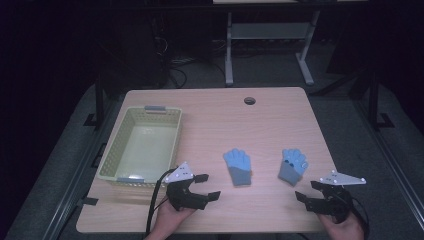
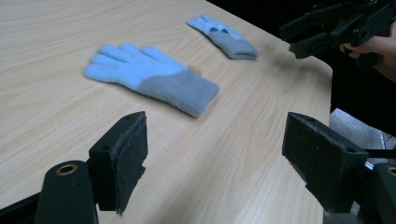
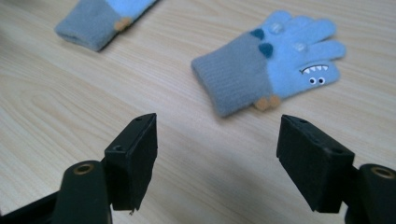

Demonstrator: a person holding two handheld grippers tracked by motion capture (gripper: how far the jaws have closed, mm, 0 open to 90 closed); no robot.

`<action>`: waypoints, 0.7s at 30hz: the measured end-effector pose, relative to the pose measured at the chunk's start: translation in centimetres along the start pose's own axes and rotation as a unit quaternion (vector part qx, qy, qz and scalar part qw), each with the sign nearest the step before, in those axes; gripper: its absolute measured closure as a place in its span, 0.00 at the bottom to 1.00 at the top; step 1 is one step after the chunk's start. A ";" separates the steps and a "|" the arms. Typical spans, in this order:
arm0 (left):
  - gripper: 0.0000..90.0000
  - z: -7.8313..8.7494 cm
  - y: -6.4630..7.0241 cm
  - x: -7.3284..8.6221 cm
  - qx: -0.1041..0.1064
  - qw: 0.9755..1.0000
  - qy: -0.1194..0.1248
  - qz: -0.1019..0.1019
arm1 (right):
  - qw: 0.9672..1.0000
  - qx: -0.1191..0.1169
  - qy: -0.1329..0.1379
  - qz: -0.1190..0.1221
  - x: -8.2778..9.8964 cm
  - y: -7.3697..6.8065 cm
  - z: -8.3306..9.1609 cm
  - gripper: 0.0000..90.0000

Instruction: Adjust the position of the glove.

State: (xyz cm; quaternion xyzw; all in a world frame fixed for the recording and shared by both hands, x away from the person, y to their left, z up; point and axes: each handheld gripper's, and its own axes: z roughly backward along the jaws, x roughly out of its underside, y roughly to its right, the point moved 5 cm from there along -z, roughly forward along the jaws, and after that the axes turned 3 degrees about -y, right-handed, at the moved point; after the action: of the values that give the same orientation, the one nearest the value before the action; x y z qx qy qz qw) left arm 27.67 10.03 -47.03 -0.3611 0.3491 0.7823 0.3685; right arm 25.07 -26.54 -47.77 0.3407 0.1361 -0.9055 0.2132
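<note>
Two small light-blue gloves with grey cuffs lie flat on the wooden table (image 1: 260,125). The left glove (image 1: 237,167) (image 2: 149,77) (image 3: 100,16) is plain. The right glove (image 1: 293,165) (image 2: 223,35) (image 3: 271,63) shows a little monster face with teeth and eyes. My left gripper (image 1: 207,187) (image 2: 224,158) hovers open near the table's front edge, left of the plain glove, jaws empty. My right gripper (image 1: 309,190) (image 3: 217,161) is open too, just in front of the face glove's cuff, nothing between its jaws.
A pale green plastic basket (image 1: 116,152) with grey handles stands on the table's left side, behind my left gripper. A round cable hole (image 1: 249,100) sits near the far edge. Dark floor and a metal stand (image 1: 267,35) lie beyond the table.
</note>
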 end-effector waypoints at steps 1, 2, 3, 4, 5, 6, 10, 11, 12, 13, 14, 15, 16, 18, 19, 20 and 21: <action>0.24 0.0 0.0 0.0 0.000 1.000 0.000 0.000 | 1.000 -0.001 0.001 -0.002 0.0 0.0 0.0 0.32; 0.24 0.0 0.0 0.0 0.000 1.000 0.001 0.003 | 1.000 -0.001 0.001 -0.002 0.0 0.0 0.0 0.32; 0.24 0.0 -0.1 0.1 0.000 1.000 0.001 0.004 | 1.000 0.000 0.002 0.000 0.0 0.0 0.0 0.32; 0.24 0.0 -0.1 0.1 -0.001 1.000 0.001 0.005 | 1.000 0.001 0.000 0.002 0.0 0.1 0.0 0.32; 0.24 0.0 -0.2 0.1 -0.004 1.000 0.001 0.004 | 1.000 0.001 0.000 0.002 0.0 0.1 0.0 0.32; 0.24 0.1 -0.2 0.2 -0.007 1.000 -0.001 0.002 | 1.000 0.001 -0.001 0.001 0.0 0.1 0.0 0.32; 0.24 0.3 -0.5 0.1 -0.016 1.000 0.000 0.002 | 1.000 -0.001 0.000 -0.002 -0.2 -0.2 -0.1 0.31; 0.24 0.3 -0.5 0.1 -0.016 1.000 0.002 0.003 | 1.000 -0.002 0.000 0.002 -0.3 -0.2 -0.2 0.31; 0.24 0.4 -0.5 0.1 -0.017 1.000 0.001 0.002 | 1.000 -0.002 -0.001 0.004 -0.3 -0.3 -0.2 0.31; 0.24 0.3 -0.5 0.0 -0.015 1.000 0.003 0.000 | 1.000 -0.003 -0.003 0.006 -0.4 -0.3 -0.3 0.30; 0.24 0.3 -0.5 0.0 -0.013 1.000 0.001 -0.003 | 1.000 -0.002 -0.004 0.008 -0.4 -0.5 -0.4 0.30; 0.24 0.3 -0.5 0.0 -0.013 1.000 0.000 -0.004 | 1.000 -0.003 -0.005 0.009 -0.5 -0.6 -0.5 0.30; 0.24 0.2 -0.5 -0.1 -0.014 1.000 -0.001 -0.005 | 1.000 -0.003 -0.007 0.010 -0.5 -0.7 -0.6 0.30; 0.23 0.2 -0.5 -0.1 -0.011 1.000 -0.001 -0.002 | 1.000 -0.002 -0.009 0.013 -0.6 -1.0 -0.7 0.29; 0.23 0.1 -0.5 -0.1 -0.009 1.000 0.000 -0.001 | 1.000 -0.003 -0.010 0.014 -0.6 -1.0 -0.7 0.29; 0.23 0.0 -0.4 0.0 -0.009 1.000 -0.004 -0.004 | 1.000 -0.005 -0.011 0.016 -0.7 -1.2 -0.8 0.29; 0.23 0.0 -0.4 0.0 -0.009 1.000 -0.004 -0.004 | 1.000 -0.005 -0.011 0.016 -0.7 -1.2 -0.8 0.29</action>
State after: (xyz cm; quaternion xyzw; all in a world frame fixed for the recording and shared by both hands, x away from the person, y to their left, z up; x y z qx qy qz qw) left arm 27.97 10.25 -47.17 -0.3629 0.3393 0.7851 0.3699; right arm 25.43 -25.00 -47.70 0.3315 0.1327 -0.9052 0.2305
